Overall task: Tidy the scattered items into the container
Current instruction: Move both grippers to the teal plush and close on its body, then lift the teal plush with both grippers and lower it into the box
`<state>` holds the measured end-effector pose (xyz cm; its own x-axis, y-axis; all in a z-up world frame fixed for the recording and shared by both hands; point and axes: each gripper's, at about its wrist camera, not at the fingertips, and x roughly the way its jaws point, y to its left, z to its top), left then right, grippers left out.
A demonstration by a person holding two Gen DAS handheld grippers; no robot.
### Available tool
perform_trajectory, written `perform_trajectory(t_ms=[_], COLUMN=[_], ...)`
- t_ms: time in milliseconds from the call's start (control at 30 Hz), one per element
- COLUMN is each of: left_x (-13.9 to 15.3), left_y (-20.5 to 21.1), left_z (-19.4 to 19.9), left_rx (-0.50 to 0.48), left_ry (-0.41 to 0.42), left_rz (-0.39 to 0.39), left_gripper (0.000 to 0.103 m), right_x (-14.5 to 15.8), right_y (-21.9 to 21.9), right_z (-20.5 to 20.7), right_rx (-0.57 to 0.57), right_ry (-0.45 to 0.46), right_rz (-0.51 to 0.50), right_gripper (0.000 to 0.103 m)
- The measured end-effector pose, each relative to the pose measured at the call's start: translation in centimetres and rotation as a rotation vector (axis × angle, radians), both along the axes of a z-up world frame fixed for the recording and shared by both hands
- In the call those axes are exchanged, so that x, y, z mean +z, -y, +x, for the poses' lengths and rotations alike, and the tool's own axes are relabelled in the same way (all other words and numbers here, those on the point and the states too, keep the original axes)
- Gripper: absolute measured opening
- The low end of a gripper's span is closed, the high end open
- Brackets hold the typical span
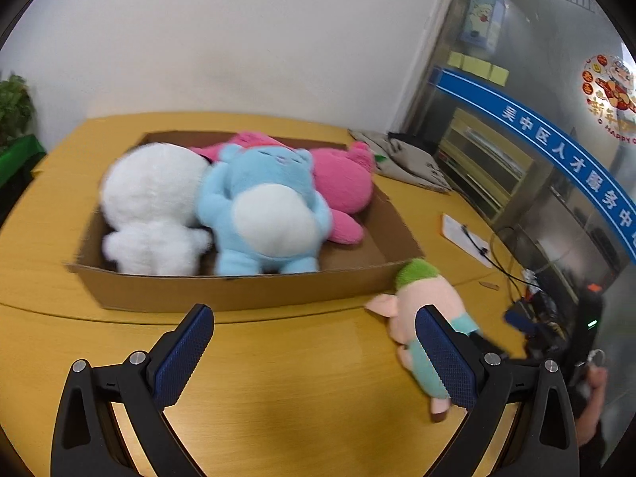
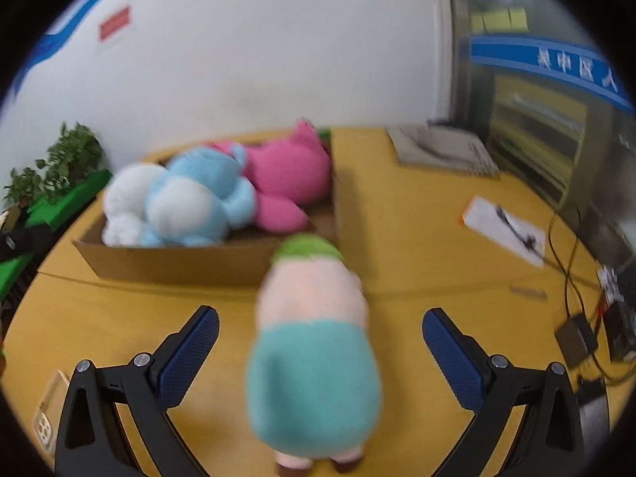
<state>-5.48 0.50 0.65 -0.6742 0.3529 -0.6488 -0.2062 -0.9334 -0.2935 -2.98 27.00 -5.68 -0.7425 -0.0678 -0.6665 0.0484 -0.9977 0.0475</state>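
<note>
A shallow cardboard box (image 1: 222, 292) (image 2: 167, 264) on the yellow table holds a white plush (image 1: 153, 202), a blue plush (image 1: 266, 206) (image 2: 198, 202) and a pink plush (image 1: 344, 183) (image 2: 290, 175). A small pig plush (image 1: 425, 306) (image 2: 314, 338) with a green cap and teal clothes is on the table by the box's front right corner. My right gripper (image 2: 320, 314) is open, and the pig plush sits between its fingers, apart from both. My left gripper (image 1: 314, 318) is open over bare table in front of the box, with the pig just behind its right finger.
A grey cloth bag (image 1: 405, 159) (image 2: 441, 147) lies at the back right. A white card (image 2: 505, 230), cables (image 2: 568, 262) and small black devices (image 2: 576, 338) crowd the right side. A potted plant (image 2: 59, 163) and a green box stand at left. A hand (image 1: 596, 381) shows at far right.
</note>
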Motion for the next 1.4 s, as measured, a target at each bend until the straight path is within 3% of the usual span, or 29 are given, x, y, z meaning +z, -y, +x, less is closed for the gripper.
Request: perform_trajectory(t_ms=[100,200,233,333,567,600,633,667,767,933,1033,1133,1233,1333,1400], left_x=[-0.8,-1.6,-1.8,-3.1,-7.7,-8.2,-8.3,-8.3,-6.5,0.7,4.2,5.6,3.0,-2.1,-4.4], left_y=[-2.3,-4.5,-5.0,-7.4,-12.5,-12.7,-12.9,-13.0,-13.1,-11.3,-10.7,-11.0,-11.2,-12.8,-13.3], left_z=[-1.9,-3.5,-4.0,-6.0,-8.5,-8.7,-8.7,-8.7,-7.9,-8.3,-11.0,-16.2,-22.8,-25.6,-25.8], left_rx=[-0.053,-0.11,-0.126,-0.176,-0.309,-0.329,-0.359,-0.384,-0.371,-0.344,-0.321,-0.307,-0.312,-0.339,-0.371], left_ry=[0.03,0.055,0.059,0.089,0.207,0.226,0.238,0.246,0.205,0.002,-0.095,-0.127,-0.035,0.072,0.081], left_rz=[0.005,0.009,0.007,-0.003,0.054,0.101,0.139,0.168,0.127,0.088,0.043,-0.011,-0.037,-0.09,-0.065], left_gripper=[0.103,0.103,0.103,0.103,0.101,0.093,0.074,0.066,0.064,0.064,0.064,0.064,0.064,0.063,0.065], right_x=[-3.2,-5.5,-6.0,-6.2,-6.4,-6.4,-6.5,-6.5,-6.0,-1.6,2.5,4.8,3.4,-0.6,-2.9], right_y=[0.0,0.1,0.3,1.4,0.4,0.4,0.3,0.0,-0.2,1.2,2.5,4.0,4.7,4.6,4.4], right_z=[-0.8,-1.3,-1.3,-0.5,1.0,1.2,1.5,1.6,1.7,-0.1,-3.6,-8.5,-13.7,-17.4,-17.5], right_rx=[0.028,0.111,0.133,0.167,0.214,0.217,0.215,0.216,0.236,0.28,0.312,0.321,0.297,0.246,0.22], right_ry=[0.073,0.13,0.139,0.099,0.063,0.057,0.05,0.041,0.007,-0.132,-0.219,-0.286,-0.305,-0.195,-0.116], right_rz=[-0.015,-0.149,-0.156,-0.122,-0.19,-0.193,-0.204,-0.216,-0.229,-0.264,-0.257,-0.23,-0.208,-0.158,-0.141], right_gripper=[0.102,0.101,0.096,0.089,0.081,0.08,0.079,0.079,0.077,0.077,0.077,0.077,0.078,0.078,0.079])
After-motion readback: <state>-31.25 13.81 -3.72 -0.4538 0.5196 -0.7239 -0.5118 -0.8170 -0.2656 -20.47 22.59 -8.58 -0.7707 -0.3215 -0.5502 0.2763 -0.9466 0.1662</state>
